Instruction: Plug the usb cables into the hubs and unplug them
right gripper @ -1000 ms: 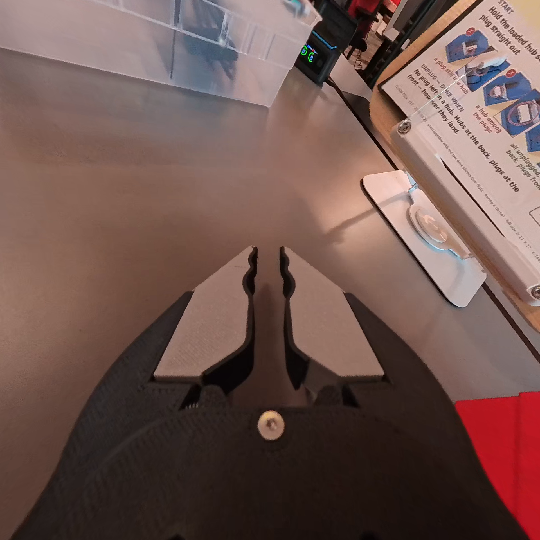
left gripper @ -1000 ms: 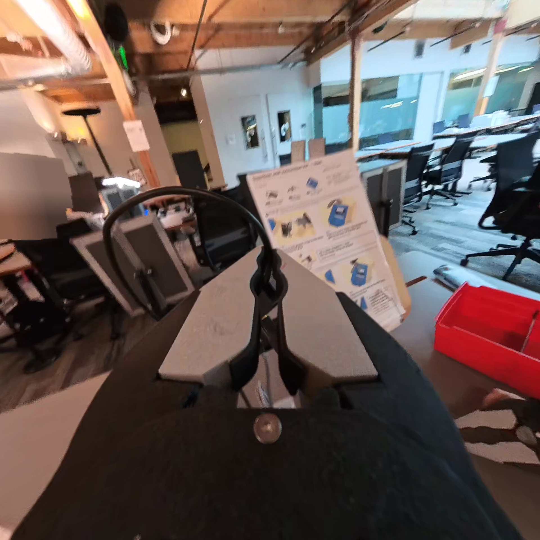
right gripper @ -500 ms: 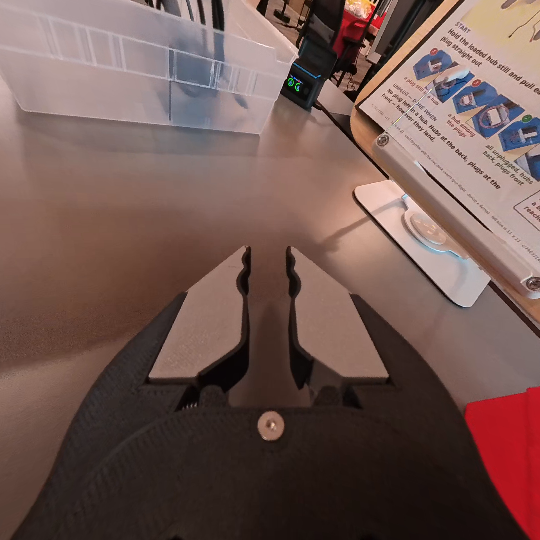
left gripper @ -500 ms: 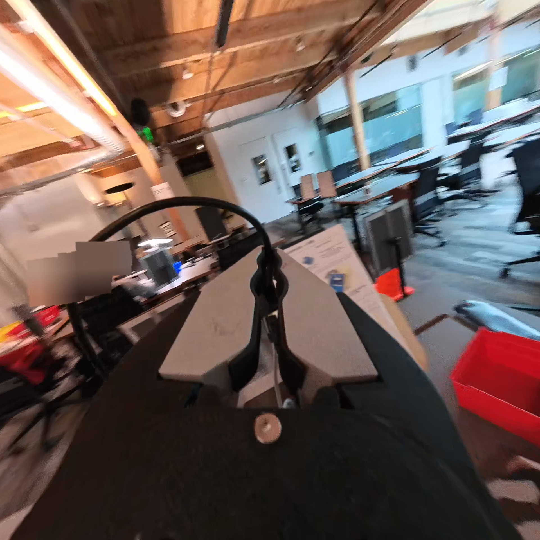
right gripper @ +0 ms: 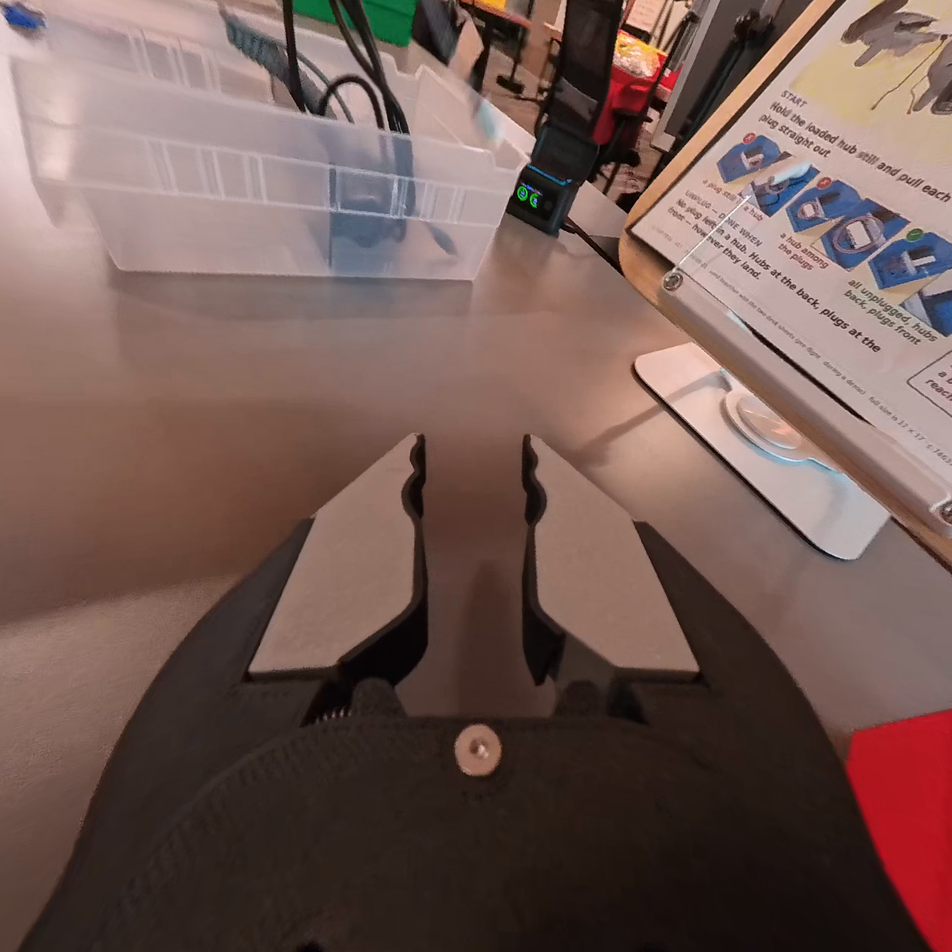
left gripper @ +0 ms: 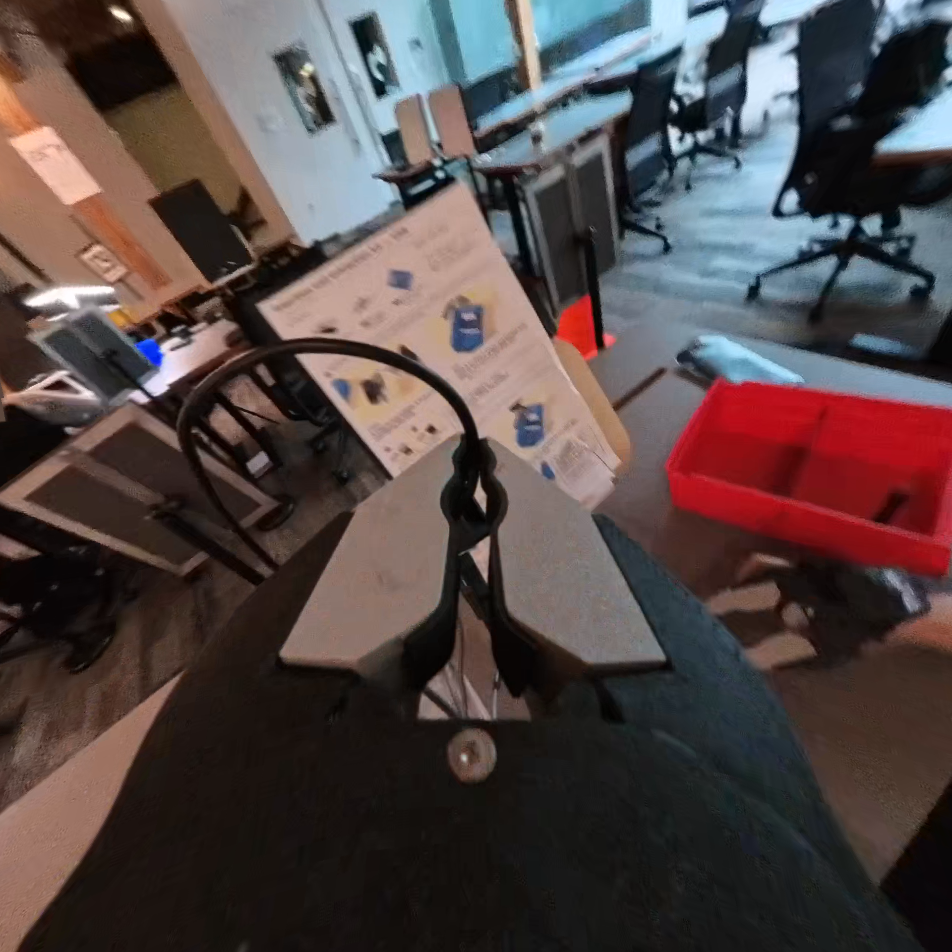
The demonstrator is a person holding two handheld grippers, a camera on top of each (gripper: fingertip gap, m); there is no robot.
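My left gripper (left gripper: 473, 453) is shut on a black usb cable (left gripper: 329, 350), held up in the air; the cable arcs up and left from the fingertips and hangs down. Its plug is hidden between the fingers. My right gripper (right gripper: 473, 448) is open and empty, low over the grey table (right gripper: 206, 412). A clear plastic bin (right gripper: 288, 206) at the back of the table holds several black cables (right gripper: 371, 92) and a dark hub-like block, blurred through the wall. The other gripper shows blurred at the right of the left wrist view (left gripper: 845, 602).
An instruction sheet on a stand (right gripper: 824, 242) with a white base (right gripper: 762, 443) stands right of my right gripper; it also shows in the left wrist view (left gripper: 448, 350). A red bin (left gripper: 824, 463) sits at the right. A small black device with green lights (right gripper: 541, 196) is behind the clear bin. My right fingertips sit around 40 cm from my left ones. Measured from the fingertips, the white base (right gripper: 762, 443) is 30 cm or so from the right gripper and 55 cm from the left.
My right gripper has opened wider and tilted up, bringing the clear bin into fuller view. My left gripper, still holding the cable, swung up toward the ceiling and back down.
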